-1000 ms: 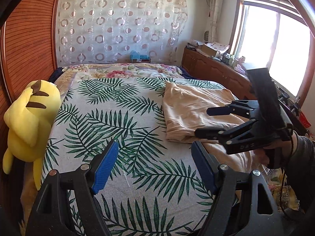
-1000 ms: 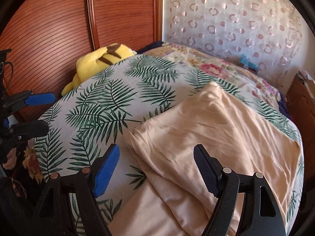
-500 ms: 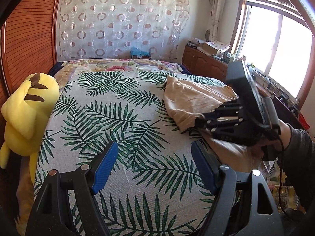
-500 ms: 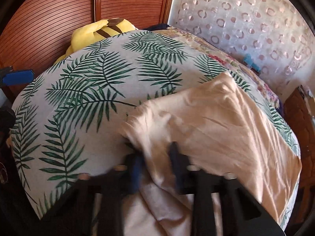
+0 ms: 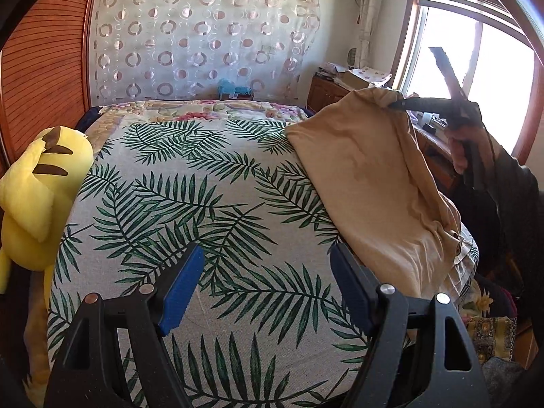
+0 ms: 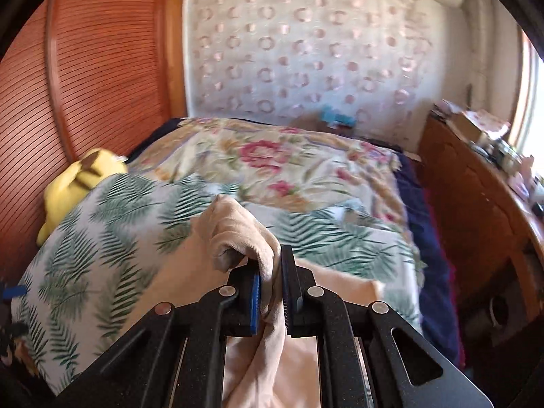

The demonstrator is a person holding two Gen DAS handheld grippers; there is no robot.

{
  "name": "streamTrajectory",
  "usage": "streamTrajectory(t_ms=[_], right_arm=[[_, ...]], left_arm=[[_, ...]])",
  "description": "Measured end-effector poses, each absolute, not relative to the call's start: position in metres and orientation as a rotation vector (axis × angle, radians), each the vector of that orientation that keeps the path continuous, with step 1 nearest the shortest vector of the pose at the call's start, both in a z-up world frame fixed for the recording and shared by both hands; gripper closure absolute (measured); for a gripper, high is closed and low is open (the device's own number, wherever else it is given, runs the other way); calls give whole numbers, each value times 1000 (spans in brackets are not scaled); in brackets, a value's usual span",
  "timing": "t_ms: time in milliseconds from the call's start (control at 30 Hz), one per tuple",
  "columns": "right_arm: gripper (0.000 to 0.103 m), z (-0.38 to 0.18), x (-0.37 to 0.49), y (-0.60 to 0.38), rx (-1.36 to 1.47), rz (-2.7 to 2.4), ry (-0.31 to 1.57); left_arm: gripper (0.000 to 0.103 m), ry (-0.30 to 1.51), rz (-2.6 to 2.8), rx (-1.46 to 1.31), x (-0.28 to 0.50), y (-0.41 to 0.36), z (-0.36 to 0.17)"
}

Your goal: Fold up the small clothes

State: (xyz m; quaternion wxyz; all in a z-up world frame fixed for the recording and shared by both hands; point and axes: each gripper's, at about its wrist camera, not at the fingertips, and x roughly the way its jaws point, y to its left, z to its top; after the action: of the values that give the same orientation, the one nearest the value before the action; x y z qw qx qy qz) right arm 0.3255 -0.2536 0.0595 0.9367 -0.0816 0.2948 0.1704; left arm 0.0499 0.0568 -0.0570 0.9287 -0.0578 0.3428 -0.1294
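Barely begun: right tool pinching cloth aloft off bed, left tool wide, empty; no fold made.

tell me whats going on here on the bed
A person is working on a bed with a gripper in each hand, folding clothes. The right gripper has its fingers pinched shut on a bunched edge of the beige garment and holds that edge up off the palm-leaf bedspread, while the rest of it drapes down to the bed. The left gripper hangs open over the bedspread with nothing between its fingers. A yellow plush toy sits at the bed's edge.
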Motion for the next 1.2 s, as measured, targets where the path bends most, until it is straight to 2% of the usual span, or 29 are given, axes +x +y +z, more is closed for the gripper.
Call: streamTrajectory(t_ms=[233, 333, 433, 700, 867, 1200], right_arm=[[92, 34, 376, -283, -75, 140, 751], [71, 31, 393, -289, -41, 65, 764], [70, 32, 389, -285, -45, 87, 759], [70, 45, 261, -308, -114, 285, 676], [70, 24, 191, -317, -101, 345, 670], [70, -8, 134, -337, -80, 374, 711]], left_arm=[[26, 712, -278, -104, 50, 50, -59], [26, 713, -281, -101, 50, 48, -60], [26, 713, -286, -100, 50, 45, -59], [26, 707, -313, -90, 50, 30, -58], [26, 700, -333, -75, 55, 12, -55], [26, 721, -383, -32, 59, -26, -59]])
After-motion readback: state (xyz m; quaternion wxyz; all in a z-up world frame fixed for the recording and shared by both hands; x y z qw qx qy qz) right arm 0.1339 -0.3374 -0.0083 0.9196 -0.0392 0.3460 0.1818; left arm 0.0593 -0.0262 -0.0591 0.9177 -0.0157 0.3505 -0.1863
